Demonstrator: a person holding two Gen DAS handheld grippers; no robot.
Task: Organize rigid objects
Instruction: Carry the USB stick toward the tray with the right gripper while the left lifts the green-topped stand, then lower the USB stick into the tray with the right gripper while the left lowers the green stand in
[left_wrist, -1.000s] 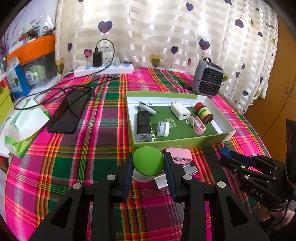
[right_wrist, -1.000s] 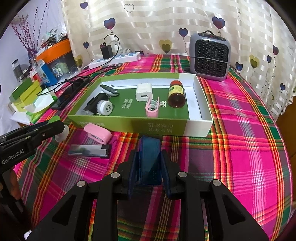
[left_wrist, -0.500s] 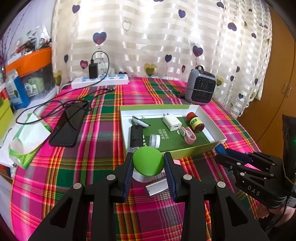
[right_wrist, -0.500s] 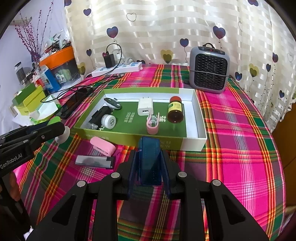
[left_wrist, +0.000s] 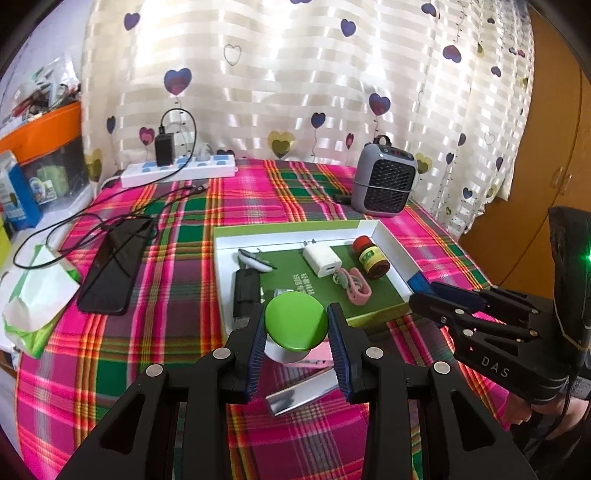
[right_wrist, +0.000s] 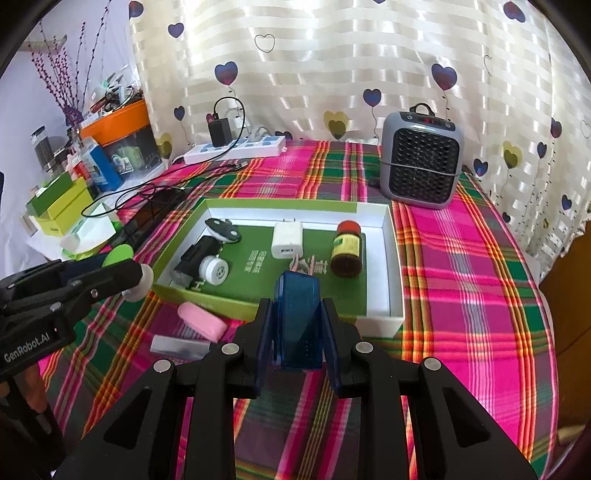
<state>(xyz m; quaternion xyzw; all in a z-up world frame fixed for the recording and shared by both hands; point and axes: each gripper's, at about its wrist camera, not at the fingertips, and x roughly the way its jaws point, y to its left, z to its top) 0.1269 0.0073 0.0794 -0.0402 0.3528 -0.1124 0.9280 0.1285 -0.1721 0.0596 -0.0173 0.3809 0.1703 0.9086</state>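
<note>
Holding a green-capped jar (left_wrist: 295, 325) tight in my left claw (left_wrist: 297, 354), I squeeze a blue box (right_wrist: 298, 325) in my right claw (right_wrist: 297, 350), both near the green tray (right_wrist: 395, 266)

A: How do the two grippers sit?

B: The left gripper (left_wrist: 297, 338) points forward and downward, jaws clamped on a green-capped jar (left_wrist: 295, 325). The right gripper (right_wrist: 297, 334) points the same way, jaws closed narrowly on a blue case (right_wrist: 299, 325).

A: Is the person visible?

B: Only fingers (left_wrist: 517, 411) wrapped under the right gripper's handle, at the left view's lower right.
</note>
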